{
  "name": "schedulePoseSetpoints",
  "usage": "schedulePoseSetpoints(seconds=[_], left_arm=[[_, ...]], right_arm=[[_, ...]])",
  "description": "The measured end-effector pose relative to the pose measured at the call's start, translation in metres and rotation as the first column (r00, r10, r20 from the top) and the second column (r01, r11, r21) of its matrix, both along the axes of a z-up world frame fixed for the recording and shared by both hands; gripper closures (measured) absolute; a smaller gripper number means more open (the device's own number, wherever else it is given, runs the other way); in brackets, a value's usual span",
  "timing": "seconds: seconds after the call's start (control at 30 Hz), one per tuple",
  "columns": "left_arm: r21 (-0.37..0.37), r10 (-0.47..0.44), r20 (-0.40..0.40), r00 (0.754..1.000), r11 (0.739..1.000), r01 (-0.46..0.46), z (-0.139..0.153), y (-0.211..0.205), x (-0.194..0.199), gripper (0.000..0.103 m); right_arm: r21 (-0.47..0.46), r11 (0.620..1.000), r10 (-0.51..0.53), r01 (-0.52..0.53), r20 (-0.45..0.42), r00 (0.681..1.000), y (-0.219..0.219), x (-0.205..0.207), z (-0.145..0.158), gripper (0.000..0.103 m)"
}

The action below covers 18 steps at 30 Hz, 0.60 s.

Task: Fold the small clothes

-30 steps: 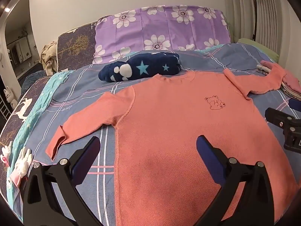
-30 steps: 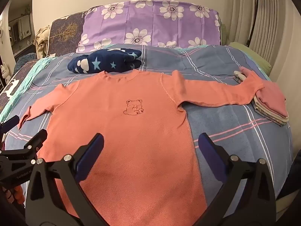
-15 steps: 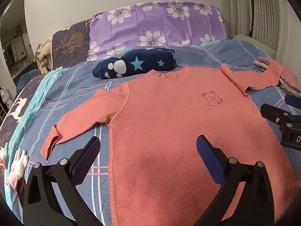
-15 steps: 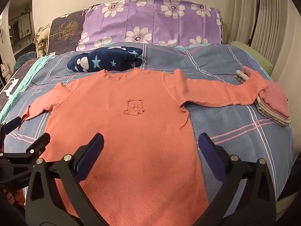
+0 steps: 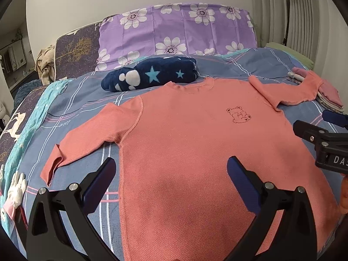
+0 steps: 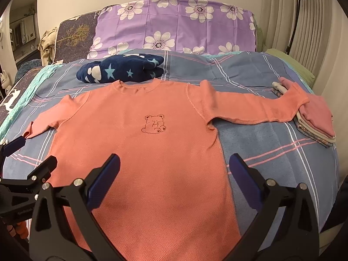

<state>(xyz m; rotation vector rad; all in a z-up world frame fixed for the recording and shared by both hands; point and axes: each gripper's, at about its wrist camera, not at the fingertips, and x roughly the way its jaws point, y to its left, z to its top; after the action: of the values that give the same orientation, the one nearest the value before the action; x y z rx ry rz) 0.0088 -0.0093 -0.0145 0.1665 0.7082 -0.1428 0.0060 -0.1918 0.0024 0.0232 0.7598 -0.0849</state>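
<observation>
A salmon long-sleeved shirt [image 5: 195,143] [image 6: 152,152] with a small bear outline lies flat and face up on the bed, both sleeves spread out. My left gripper [image 5: 171,174] hovers open over its lower left part, nothing between the fingers. Over the lower right hem my right gripper [image 6: 174,169] is open too, and empty. Each gripper shows at the edge of the other's view. The right sleeve's cuff [image 6: 295,95] rests on a stack of folded clothes [image 6: 315,121].
A folded navy star-patterned blanket [image 5: 150,76] [image 6: 121,70] lies just beyond the collar. Purple flowered pillows [image 6: 174,24] line the headboard. The blue plaid bedspread [image 6: 271,148] spreads to the right, with a turquoise strip [image 5: 32,113] on the left. A black lamp [image 6: 295,10] stands at the right.
Both grippers have drifted slightly left and back over the shirt, so it sits a little further right in view. They stay open; the shirt has not moved.
</observation>
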Motion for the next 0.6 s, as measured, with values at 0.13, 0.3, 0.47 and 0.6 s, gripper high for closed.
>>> schedulePoseSetpoints(seconds=[0.13, 0.3, 0.47, 0.6], left_arm=[[0.006, -0.008, 0.003, 1.000, 1.000, 0.008, 0.0003, -0.0022, -0.0013, 0.001], [0.013, -0.016, 0.010, 1.000, 1.000, 0.015, 0.0011, -0.0027, -0.0034, 0.001], [0.007, -0.015, 0.006, 1.000, 1.000, 0.015, 0.0007, -0.0028, -0.0045, 0.001], [0.010, -0.015, -0.003, 1.000, 1.000, 0.015, -0.0007, -0.0028, -0.0038, 0.001]], right_arm=[[-0.001, 1.000, -0.001, 0.001, 0.005, 1.000, -0.0009, -0.0011, -0.0006, 0.002], [-0.009, 1.000, -0.006, 0.006, 0.011, 1.000, -0.0005, -0.0051, -0.0009, 0.002], [-0.009, 1.000, -0.005, 0.006, 0.012, 1.000, -0.0005, -0.0048, -0.0007, 0.002], [-0.010, 1.000, -0.007, 0.007, 0.013, 1.000, -0.0011, -0.0050, -0.0007, 0.002]])
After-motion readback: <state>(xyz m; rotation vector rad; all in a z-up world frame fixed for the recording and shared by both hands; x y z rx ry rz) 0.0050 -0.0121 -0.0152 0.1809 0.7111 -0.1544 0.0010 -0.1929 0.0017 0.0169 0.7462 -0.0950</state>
